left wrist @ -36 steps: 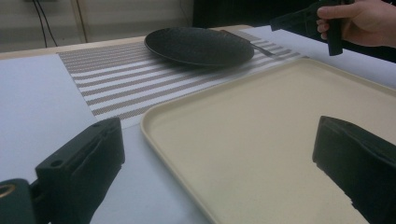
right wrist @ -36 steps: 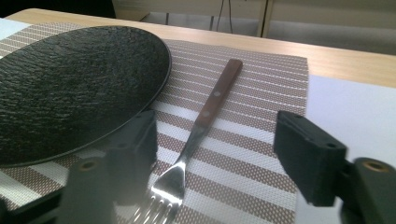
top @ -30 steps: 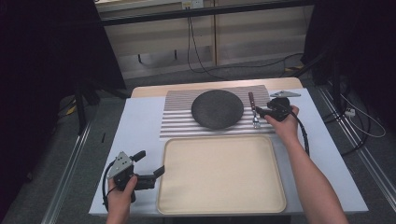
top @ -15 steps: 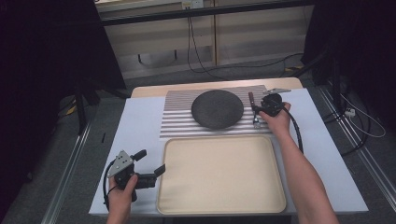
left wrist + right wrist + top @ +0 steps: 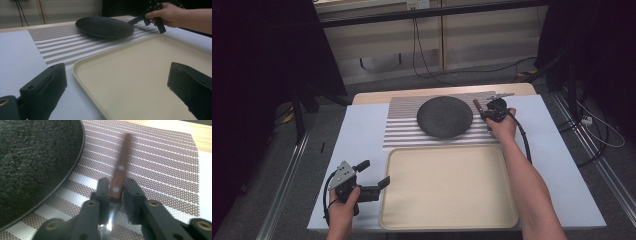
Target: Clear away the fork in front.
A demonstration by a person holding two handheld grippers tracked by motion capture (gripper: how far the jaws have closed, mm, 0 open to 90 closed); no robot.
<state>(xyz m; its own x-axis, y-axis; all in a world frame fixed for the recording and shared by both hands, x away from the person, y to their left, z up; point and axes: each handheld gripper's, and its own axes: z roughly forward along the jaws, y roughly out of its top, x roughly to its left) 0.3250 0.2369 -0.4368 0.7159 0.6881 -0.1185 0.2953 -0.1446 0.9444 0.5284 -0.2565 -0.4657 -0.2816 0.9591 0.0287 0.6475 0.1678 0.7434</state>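
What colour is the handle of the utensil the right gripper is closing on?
Reddish-brown wood with silver rivets; the handle shows best in the right gripper view.

Your pale blue table (image 5: 362, 135) carries a striped placemat (image 5: 402, 130) at upper centre of the frame and a cream tray (image 5: 447, 190) below it, touching its edge.
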